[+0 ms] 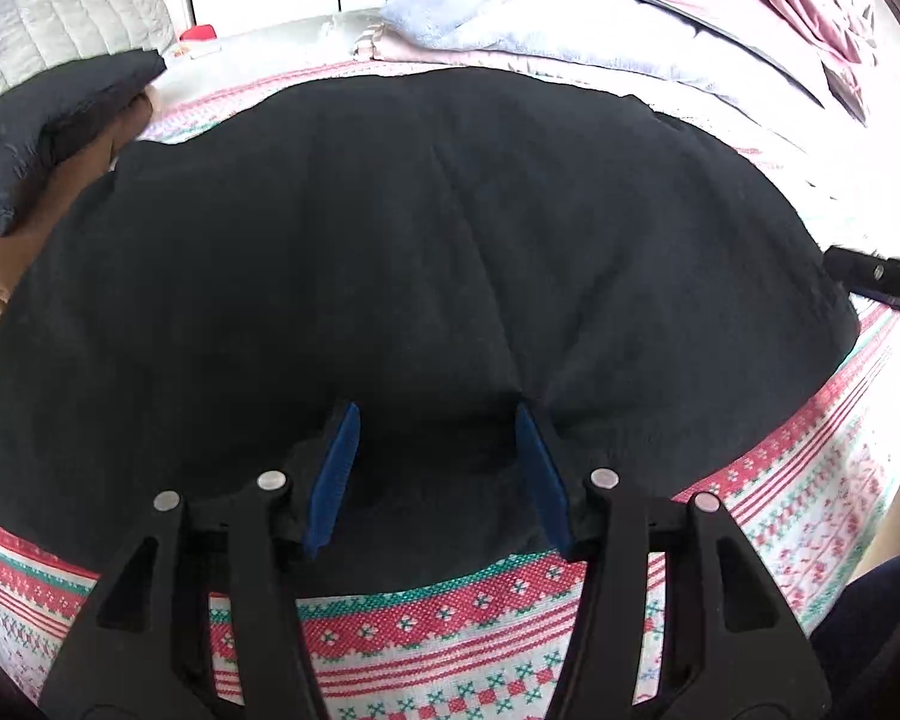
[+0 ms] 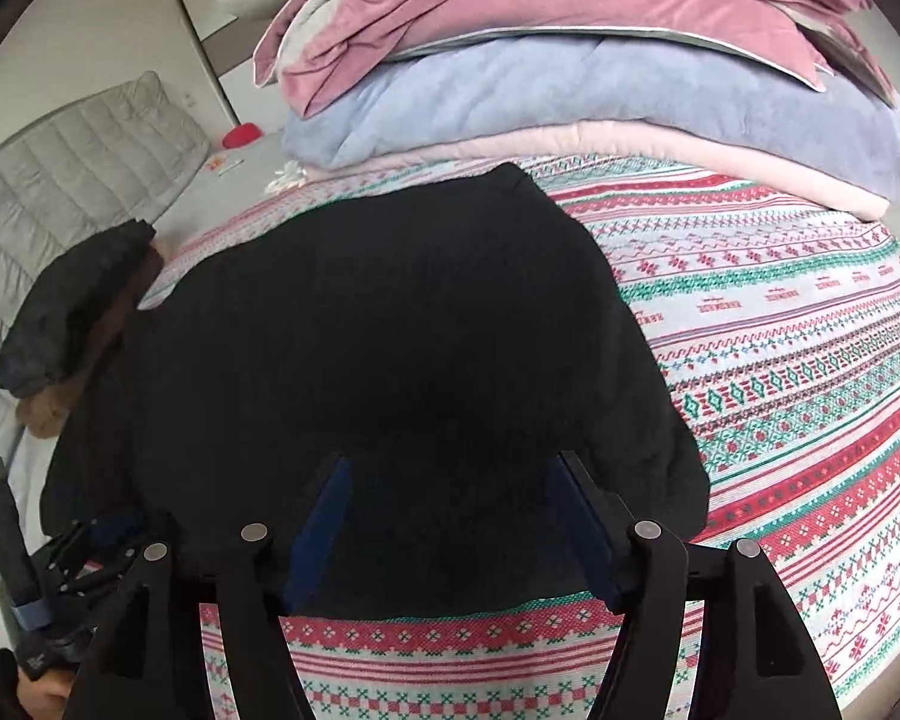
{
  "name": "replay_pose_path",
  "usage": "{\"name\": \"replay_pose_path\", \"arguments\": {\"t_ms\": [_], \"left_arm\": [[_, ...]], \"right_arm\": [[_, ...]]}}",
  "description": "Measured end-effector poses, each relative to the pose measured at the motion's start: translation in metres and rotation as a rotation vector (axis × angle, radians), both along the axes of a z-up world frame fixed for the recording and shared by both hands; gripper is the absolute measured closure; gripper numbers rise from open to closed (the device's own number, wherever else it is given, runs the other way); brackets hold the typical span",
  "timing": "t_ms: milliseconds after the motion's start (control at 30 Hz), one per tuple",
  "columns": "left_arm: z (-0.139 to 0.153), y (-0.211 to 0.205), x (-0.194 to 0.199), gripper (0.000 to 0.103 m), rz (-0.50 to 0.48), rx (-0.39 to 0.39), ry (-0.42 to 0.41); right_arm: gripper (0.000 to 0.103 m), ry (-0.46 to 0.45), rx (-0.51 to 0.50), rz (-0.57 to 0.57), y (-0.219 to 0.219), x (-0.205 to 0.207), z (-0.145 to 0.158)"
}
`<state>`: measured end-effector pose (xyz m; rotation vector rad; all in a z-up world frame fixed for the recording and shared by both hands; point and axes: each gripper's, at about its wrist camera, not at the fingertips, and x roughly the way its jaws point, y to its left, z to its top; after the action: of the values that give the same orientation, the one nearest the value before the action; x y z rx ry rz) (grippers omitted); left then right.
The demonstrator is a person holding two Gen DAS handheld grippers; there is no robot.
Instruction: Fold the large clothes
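Observation:
A large black garment (image 1: pixel 390 276) lies spread flat on the patterned bedspread (image 1: pixel 438 630); it also shows in the right wrist view (image 2: pixel 390 348). My left gripper (image 1: pixel 435 414) is open, its blue pads (image 1: pixel 336 468) standing over the garment's near edge. My right gripper (image 2: pixel 450 462) is open too, its fingers wide apart over the near edge of the same garment. Neither holds cloth. The right gripper's body (image 1: pixel 882 279) shows at the right edge of the left wrist view; the left gripper's body (image 2: pixel 42 600) shows at lower left of the right wrist view.
Folded dark and brown clothes (image 2: pixel 72 324) sit at the garment's left. A pile of pink and blue-grey quilts (image 2: pixel 570 78) stands at the back of the bed. A grey padded headboard (image 2: pixel 72 174) is at far left. The bedspread (image 2: pixel 780 360) stretches to the right.

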<state>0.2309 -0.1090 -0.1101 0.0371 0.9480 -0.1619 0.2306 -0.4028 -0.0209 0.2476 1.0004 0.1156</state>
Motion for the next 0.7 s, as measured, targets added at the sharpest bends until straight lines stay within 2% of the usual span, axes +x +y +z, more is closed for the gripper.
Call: {"name": "replay_pose_path", "arguments": {"t_ms": [100, 200, 367, 467, 533, 567, 633, 700], "left_arm": [[0.016, 0.004, -0.001, 0.048, -0.008, -0.036, -0.001], [0.039, 0.006, 0.01, 0.048, -0.025, -0.04, -0.059], [0.057, 0.003, 0.073, 0.048, 0.001, -0.001, -0.045], [0.039, 0.003, 0.113, 0.048, 0.026, 0.021, 0.022], [0.014, 0.002, 0.128, 0.048, 0.038, 0.033, 0.103], [0.0, 0.004, 0.132, 0.047, 0.051, 0.015, 0.136], [-0.009, 0.004, 0.129, 0.046, 0.061, 0.011, 0.102], [-0.005, 0.004, 0.129, 0.046, 0.065, 0.013, 0.116]], "right_arm": [[0.033, -0.005, 0.025, -0.003, -0.005, 0.002, -0.002], [0.033, -0.031, 0.067, -0.012, -0.007, 0.0, 0.005], [0.033, -0.033, 0.141, -0.021, -0.008, 0.003, 0.006], [0.033, -0.028, 0.151, -0.025, -0.01, 0.008, 0.006], [0.033, -0.015, 0.163, -0.03, -0.01, 0.01, 0.004], [0.033, -0.002, 0.176, -0.032, -0.011, 0.013, 0.002], [0.033, 0.036, 0.193, -0.031, -0.011, 0.016, -0.006], [0.033, 0.072, 0.209, -0.035, -0.011, 0.018, -0.012]]}}
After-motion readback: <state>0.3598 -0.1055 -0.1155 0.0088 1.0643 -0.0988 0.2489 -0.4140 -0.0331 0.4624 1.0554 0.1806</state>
